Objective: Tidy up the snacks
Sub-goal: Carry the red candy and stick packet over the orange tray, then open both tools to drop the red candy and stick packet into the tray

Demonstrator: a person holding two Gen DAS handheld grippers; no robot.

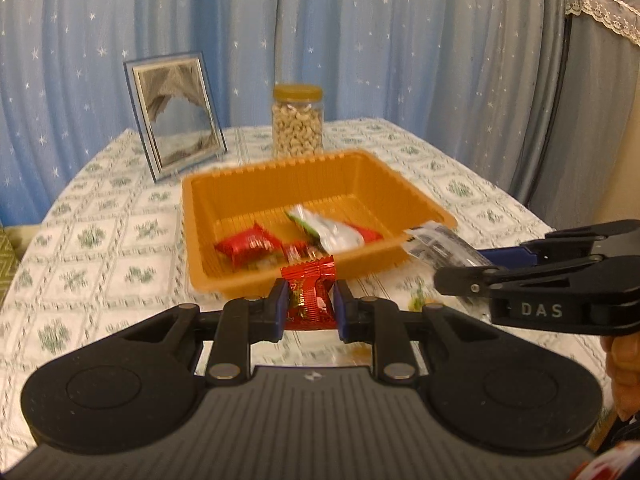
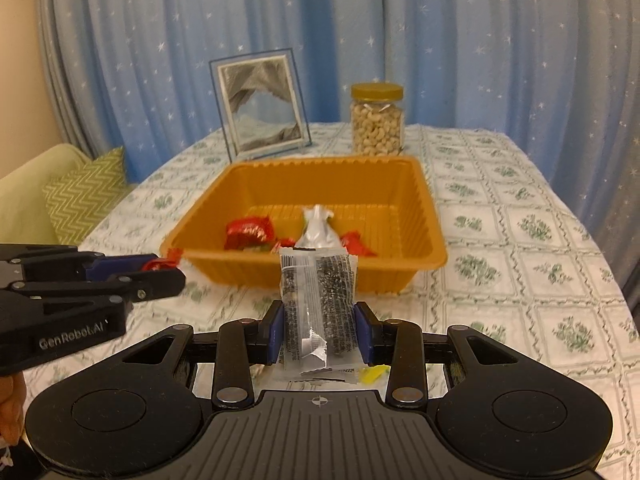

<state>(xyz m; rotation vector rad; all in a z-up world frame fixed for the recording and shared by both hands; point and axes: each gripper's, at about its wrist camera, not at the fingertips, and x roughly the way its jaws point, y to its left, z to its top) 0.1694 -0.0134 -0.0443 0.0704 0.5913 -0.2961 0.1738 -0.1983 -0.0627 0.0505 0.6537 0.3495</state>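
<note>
An orange plastic tray (image 1: 360, 172) (image 2: 424, 216) sits mid-table and holds red-wrapped candies (image 1: 246, 245) (image 2: 248, 232) and a silver-white snack pack (image 1: 336, 230) (image 2: 318, 232). My left gripper (image 1: 310, 304) is shut on a red candy (image 1: 309, 298), held just in front of the tray's near wall. My right gripper (image 2: 319, 328) is shut on a clear black-and-white snack packet (image 2: 318, 308), held before the tray's near wall; the packet shows in the left wrist view (image 1: 438, 245) at the tray's right corner. The left gripper also appears in the right wrist view (image 2: 160, 266) holding its candy.
A jar of cashews (image 1: 297, 120) (image 2: 377, 119) and a framed picture (image 1: 176, 114) (image 2: 262, 104) stand behind the tray on the patterned tablecloth (image 1: 100, 248) (image 2: 520, 240). Blue curtains hang behind. A green cushion (image 2: 86, 196) lies left of the table. Small yellow and white wrappers (image 2: 374, 374) lie under my right gripper.
</note>
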